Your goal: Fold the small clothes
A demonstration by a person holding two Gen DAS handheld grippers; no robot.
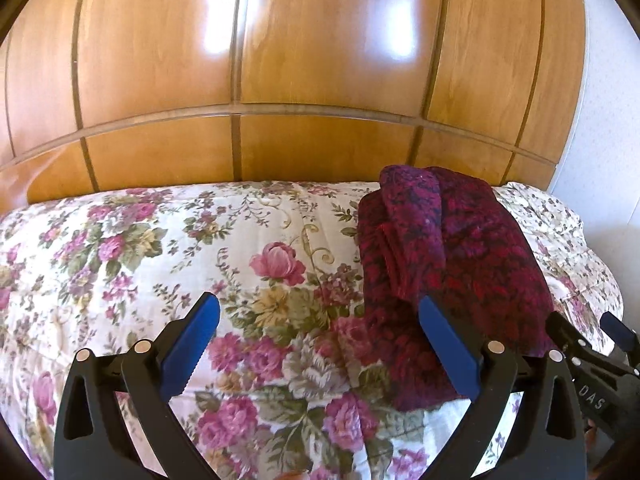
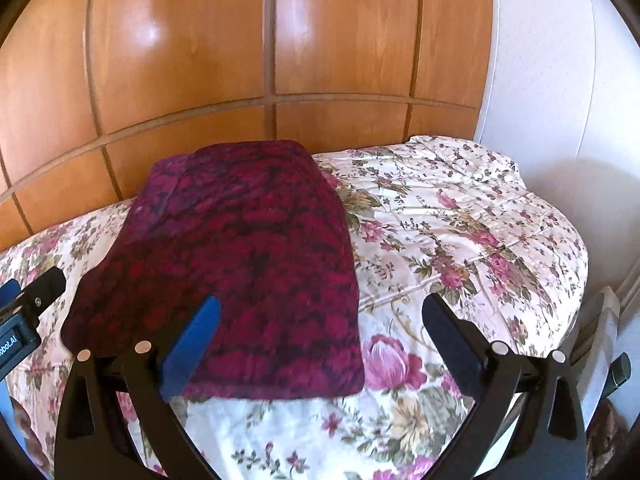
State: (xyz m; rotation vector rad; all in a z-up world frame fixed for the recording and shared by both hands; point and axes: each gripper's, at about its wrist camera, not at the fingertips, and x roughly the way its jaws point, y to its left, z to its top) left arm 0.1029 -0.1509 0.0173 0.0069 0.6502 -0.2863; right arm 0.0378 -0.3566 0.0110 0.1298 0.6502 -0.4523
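My left tongs gape wide with nothing between the blue pads; under the gap lies only the flowered bedspread. The garment, a dark red and purple patterned piece, lies folded on the bed ahead and to the right of these tongs, its near edge running behind my right-hand pad. One fold lies over another along its left side. Further right, at the edge of that view, I see part of my right tongs.

My right tongs are released too, spread wide and gripping nothing. From here the garment sits ahead and to the left as a neat rectangle, its near corner reaching behind my left-hand pad; I cannot tell whether the pad touches it. To the right of it the bedspread is bare. A wooden wardrobe stands beyond the bed, and a white wall to the far right.
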